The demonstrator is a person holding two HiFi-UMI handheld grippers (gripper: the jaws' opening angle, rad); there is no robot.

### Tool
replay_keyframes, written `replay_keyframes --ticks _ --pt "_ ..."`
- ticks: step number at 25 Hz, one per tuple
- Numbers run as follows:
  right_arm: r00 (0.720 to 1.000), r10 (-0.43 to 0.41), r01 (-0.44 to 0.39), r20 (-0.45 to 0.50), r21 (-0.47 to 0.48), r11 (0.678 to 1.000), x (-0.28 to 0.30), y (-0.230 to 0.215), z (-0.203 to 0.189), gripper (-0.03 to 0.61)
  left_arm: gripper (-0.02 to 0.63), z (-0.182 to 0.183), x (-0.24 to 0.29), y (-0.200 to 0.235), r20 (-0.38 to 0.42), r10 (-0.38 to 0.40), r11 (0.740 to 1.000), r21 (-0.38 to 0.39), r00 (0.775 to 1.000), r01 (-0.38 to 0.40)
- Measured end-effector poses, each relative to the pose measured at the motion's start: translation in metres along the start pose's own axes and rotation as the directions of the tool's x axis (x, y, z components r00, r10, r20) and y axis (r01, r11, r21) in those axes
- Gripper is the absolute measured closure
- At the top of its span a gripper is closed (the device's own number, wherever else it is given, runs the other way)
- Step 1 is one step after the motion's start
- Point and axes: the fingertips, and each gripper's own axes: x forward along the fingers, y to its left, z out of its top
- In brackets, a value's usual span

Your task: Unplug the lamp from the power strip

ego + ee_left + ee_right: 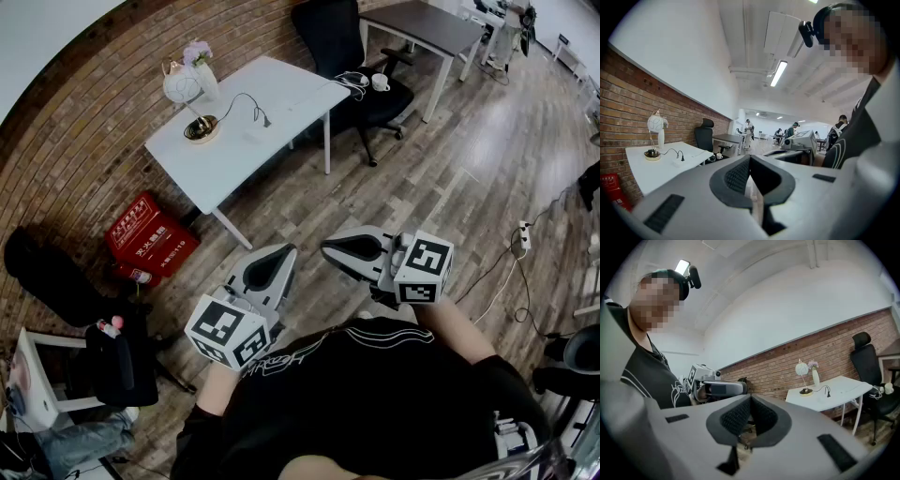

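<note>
Low in the centre of the head view, close against the black shirt [375, 394], found the left gripper [750, 158] clenched on nothing, pads meeting at the tip. Found the right gripper [750, 397] likewise closed and empty, held just beside the left, both pointing toward the upper left of the frame. Touched nothing with either.

Looked outward across wood floor [441, 178] to the white table [291, 80] at the upper left, well apart from both grippers. Saw the lamp [182, 87] at that table's left end, a white globe on a thin stem over a gold base, just beside a vase of flowers [201, 66] and near the brick wall [84, 159]. Followed its black cord [240, 97] from the base in an arc to the right, down to a black plug [266, 121] near the table's middle. Made out, in the left gripper view, a small pale block [677, 164] at that plug, judged to be the power strip, white on white and hard to outline. Judged the plug to be seated in it, standing upright, though could not confirm from so far off.

Judged the task not begun in any visible way: no unplugging done, the whole approach left, then a grip on the plug, perhaps a steadying press on the strip, and a straight pull. Noted a second white strip [522, 234] on the floor at the right edge, not joined to the lamp as far as could be seen.
</note>
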Motion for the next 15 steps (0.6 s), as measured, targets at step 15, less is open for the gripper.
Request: replay_keyframes --ticks 15 --pt "1.000 -0.013 0.014 -0.015 0.023 1.000 0.001 -0.023 -0.009 0.581 0.611 -0.007 0.020 0.019 -0.003 -0.010 1.000 -0.021 1.000 0.010"
